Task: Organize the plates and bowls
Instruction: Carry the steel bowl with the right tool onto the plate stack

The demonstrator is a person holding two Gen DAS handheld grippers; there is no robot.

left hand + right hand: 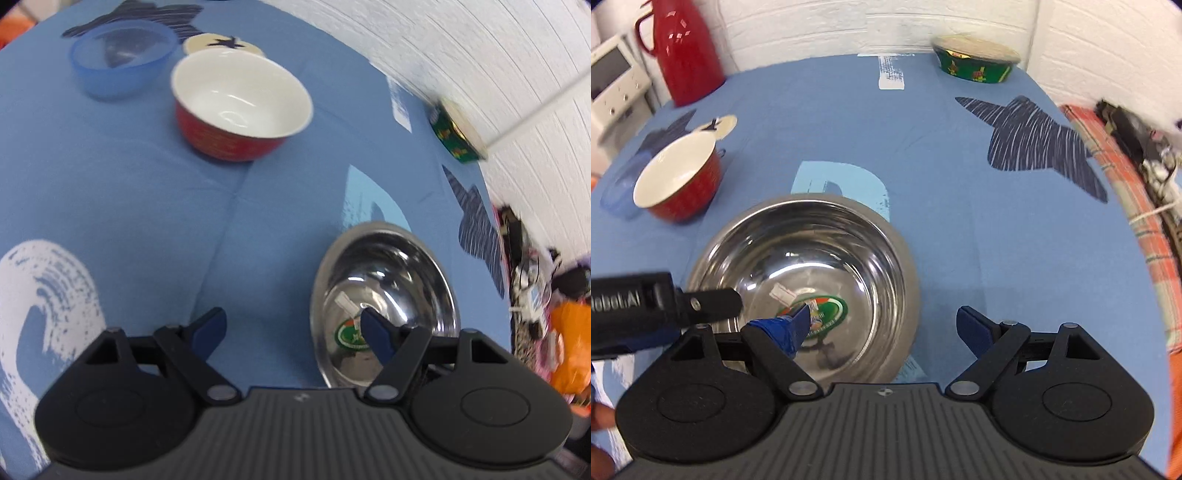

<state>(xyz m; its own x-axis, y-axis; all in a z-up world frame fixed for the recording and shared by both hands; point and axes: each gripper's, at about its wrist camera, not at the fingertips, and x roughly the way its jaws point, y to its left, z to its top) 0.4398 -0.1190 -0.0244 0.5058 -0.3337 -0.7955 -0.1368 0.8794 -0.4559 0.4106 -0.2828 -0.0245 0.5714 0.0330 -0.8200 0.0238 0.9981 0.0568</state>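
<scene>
Bowl position: shiny round steel bowl (803,280) on blue-clothed desk (960,221), rim between wide right fingers (882,328) | left fingers (291,328) wide, empty, bowl off their right tip | right hand nearer.

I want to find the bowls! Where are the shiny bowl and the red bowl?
shiny bowl (827,236): right wrist view, on its inner back wall.
red bowl (229,142): left wrist view, on its red outer side.
</scene>
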